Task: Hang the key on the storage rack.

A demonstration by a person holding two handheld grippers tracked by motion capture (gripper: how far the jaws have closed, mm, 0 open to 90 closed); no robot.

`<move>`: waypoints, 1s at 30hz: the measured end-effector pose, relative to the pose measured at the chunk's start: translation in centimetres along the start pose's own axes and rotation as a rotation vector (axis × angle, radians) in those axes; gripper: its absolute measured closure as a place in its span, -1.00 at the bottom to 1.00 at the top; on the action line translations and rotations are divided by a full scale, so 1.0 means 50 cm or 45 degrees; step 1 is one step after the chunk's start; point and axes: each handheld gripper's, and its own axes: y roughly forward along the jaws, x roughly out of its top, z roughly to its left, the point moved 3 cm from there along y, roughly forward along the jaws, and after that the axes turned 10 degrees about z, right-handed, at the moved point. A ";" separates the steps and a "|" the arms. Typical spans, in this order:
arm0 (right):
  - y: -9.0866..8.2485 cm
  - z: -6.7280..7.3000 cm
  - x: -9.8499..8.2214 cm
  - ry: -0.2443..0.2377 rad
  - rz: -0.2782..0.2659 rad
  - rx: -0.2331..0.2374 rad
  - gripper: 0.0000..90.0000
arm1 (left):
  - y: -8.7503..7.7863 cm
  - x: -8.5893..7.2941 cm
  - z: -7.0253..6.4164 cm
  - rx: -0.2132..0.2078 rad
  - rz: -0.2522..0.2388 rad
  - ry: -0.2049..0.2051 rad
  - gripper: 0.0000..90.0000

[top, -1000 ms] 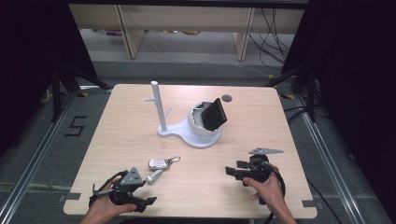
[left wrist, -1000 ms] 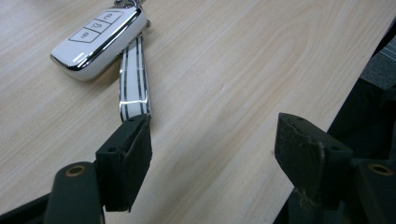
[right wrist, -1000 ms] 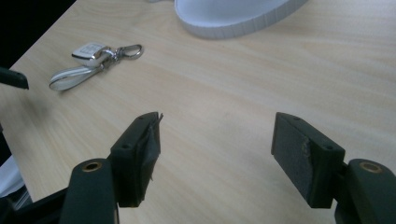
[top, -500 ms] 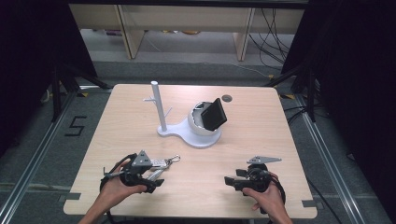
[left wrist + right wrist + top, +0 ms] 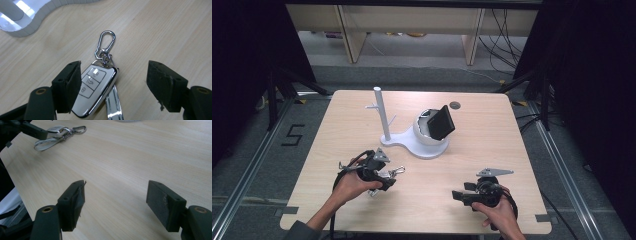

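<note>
The left claw (image 5: 113, 82) stands wide open over a white car key fob (image 5: 95, 92) lying flat on the pale wooden worktop (image 5: 162, 32), one pad just beside the fob's edge, the other well apart from it, neither pressing on it. A silver carabiner clip (image 5: 106, 43) extends from the fob's top end, and a grey strap (image 5: 113, 103) runs out beneath it. In the high view the left claw (image 5: 384, 175) sits at the worktop's near left with the clip poking out beside it. The right claw (image 5: 115, 203), held at the near right, is also wide open with nothing between its pads, bare wood below. Farther back stands a white stand (image 5: 419, 145) with an upright post (image 5: 382, 112), and a small dark screen (image 5: 442, 121) tilted on its rounded base.
</note>
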 end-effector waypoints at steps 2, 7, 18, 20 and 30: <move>0.004 0.001 0.001 -0.005 -0.006 0.022 -0.28 | 0.007 0.008 0.003 0.001 0.025 0.011 -0.37; 0.005 0.005 0.001 0.022 0.016 0.031 -0.28 | 0.016 0.030 0.009 0.032 0.056 0.017 -0.34; 0.008 0.001 0.001 -0.026 0.013 0.022 -0.28 | 0.040 0.059 0.013 0.036 0.180 0.079 -0.27; 0.008 0.001 0.001 -0.027 0.013 0.025 -0.28 | 0.046 0.062 0.012 0.032 0.205 0.087 -0.24; 0.010 0.007 0.001 -0.001 0.023 0.052 -0.28 | 0.064 0.078 0.011 0.011 0.296 0.138 0.03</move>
